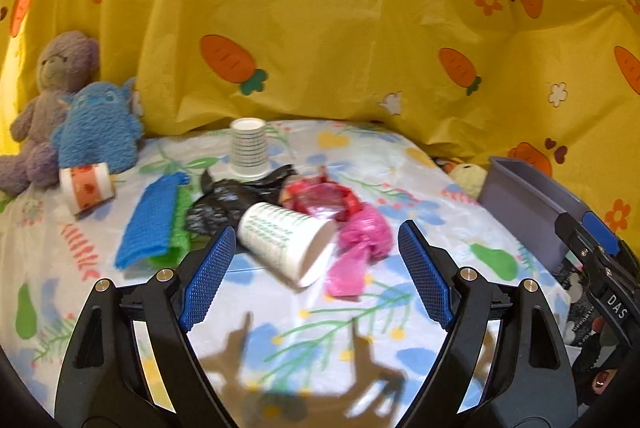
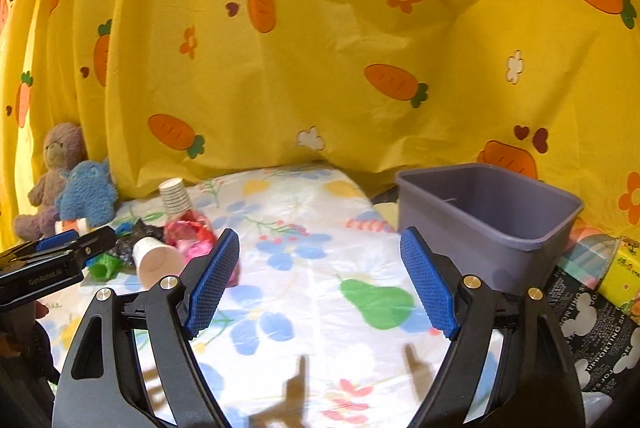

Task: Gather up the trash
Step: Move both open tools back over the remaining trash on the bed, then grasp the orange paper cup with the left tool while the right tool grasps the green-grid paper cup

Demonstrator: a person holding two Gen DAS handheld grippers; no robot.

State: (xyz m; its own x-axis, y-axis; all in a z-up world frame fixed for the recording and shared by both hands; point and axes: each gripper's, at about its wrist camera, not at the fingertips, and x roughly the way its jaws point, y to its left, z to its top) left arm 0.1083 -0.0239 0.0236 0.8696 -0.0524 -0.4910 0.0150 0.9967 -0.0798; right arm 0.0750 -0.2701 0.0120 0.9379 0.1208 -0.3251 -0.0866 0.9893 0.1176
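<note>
A yellow carrot-print curtain [image 1: 340, 40] hangs behind the flowery white tabletop [image 2: 304, 268]. The left gripper [image 1: 316, 268] and right gripper [image 2: 320, 280] are both spread wide, holding nothing. A tipped white paper cup [image 1: 288, 240] lies mid-table among crumpled bags; the grey plastic bin [image 2: 488, 224] sits at the right edge.

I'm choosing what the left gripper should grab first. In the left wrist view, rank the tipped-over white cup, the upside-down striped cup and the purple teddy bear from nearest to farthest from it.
1. Tipped-over white cup: lying just ahead of the open left gripper, between its fingertips.
2. Upside-down striped cup: standing behind the trash pile, centre.
3. Purple teddy bear: far left, against the yellow curtain.
</note>
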